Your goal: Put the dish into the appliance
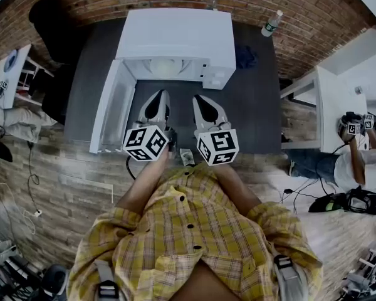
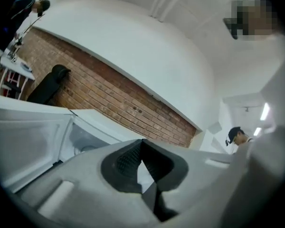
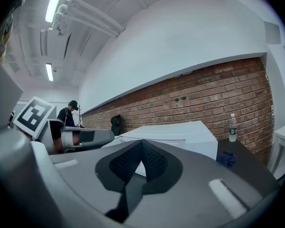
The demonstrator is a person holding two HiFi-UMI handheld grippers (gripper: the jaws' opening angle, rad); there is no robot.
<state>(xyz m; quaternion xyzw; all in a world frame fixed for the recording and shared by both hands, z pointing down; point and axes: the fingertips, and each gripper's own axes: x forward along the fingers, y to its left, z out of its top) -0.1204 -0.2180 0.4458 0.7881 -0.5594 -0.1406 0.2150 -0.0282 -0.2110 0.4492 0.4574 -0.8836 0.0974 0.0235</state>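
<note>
A white appliance [image 1: 175, 39] stands on the dark table [image 1: 257, 111], its door [image 1: 113, 108] swung open to the left. In its lit cavity lies a pale round dish [image 1: 165, 66]. Both grippers hover side by side over the table just in front of the opening. My left gripper [image 1: 156, 100] is shut, jaws meeting at the tip with nothing between them [image 2: 141, 141]. My right gripper [image 1: 200, 100] is likewise shut and empty [image 3: 141, 142]. In the right gripper view the appliance [image 3: 180, 134] sits straight ahead. The left gripper view shows the open door [image 2: 23, 146] at the left.
A water bottle [image 1: 272, 22] and a blue cloth [image 1: 244, 56] sit at the table's back right; the right gripper view shows the same bottle [image 3: 232, 127]. A white side table [image 1: 338, 105] and a seated person [image 1: 357, 162] are at the right. A black chair [image 1: 50, 17] stands back left.
</note>
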